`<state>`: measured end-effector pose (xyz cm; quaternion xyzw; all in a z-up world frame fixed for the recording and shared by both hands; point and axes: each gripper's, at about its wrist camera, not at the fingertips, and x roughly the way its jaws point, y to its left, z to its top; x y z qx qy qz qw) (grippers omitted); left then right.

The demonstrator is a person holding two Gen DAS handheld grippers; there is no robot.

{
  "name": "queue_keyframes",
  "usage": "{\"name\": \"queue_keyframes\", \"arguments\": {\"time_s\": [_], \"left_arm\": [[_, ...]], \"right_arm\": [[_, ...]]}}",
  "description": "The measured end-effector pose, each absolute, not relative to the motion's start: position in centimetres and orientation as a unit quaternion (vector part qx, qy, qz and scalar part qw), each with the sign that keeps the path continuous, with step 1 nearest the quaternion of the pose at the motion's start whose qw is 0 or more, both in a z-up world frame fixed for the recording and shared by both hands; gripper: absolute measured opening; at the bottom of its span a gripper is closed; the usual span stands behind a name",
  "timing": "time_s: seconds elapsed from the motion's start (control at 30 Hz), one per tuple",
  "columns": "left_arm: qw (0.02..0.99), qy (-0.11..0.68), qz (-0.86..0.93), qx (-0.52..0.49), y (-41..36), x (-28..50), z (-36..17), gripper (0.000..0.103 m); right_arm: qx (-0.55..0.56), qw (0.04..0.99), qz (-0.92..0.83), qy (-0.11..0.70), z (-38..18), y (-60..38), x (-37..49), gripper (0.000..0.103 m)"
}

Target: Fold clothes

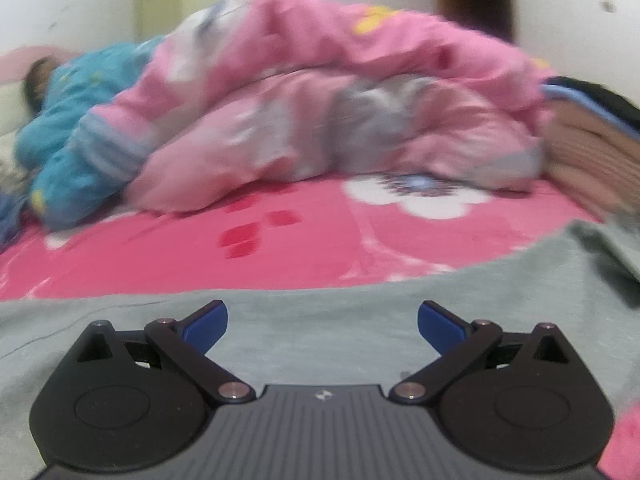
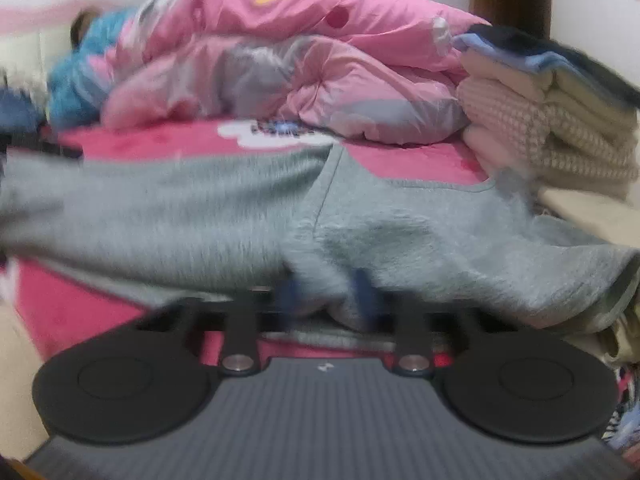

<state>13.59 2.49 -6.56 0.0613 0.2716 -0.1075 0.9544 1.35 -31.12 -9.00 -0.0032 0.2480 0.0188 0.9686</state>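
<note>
The left gripper [image 1: 322,326] hovered low over the grey garment [image 1: 280,320], fingers spread wide; the right gripper [image 2: 329,294] pinched a fold of that garment [image 2: 400,232], lifting it off the pink bedspread [image 2: 400,160].

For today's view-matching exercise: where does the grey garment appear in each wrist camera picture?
Left wrist view: the grey garment fills the lower band, under the open left hand-held gripper.
Right wrist view: it spans the middle, a fold pinched in the right hand-held gripper.
Shared landmark: the pink quilt heaped behind it in both.
</note>
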Motion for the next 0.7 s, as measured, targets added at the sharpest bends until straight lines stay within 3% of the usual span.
{"name": "queue_keyframes", "arguments": {"time_s": [0.13,0.37,0.7], "left_arm": [[0.948,0.273,-0.12,0.108,0.8,13.8,-7.5,0.102],[0.941,0.318,-0.077,0.087,1.5,18.4,-8.8,0.102],[0.931,0.357,-0.074,0.036,3.6,21.2,-8.7,0.102]], "right_arm": [[0.069,0.974,0.02,0.216,-6.2,-34.4,1.3,0.012],[0.169,0.965,-0.015,0.198,-2.3,-42.3,4.8,0.012],[0.154,0.936,-0.111,0.295,-6.2,-48.3,16.3,0.012]]}}
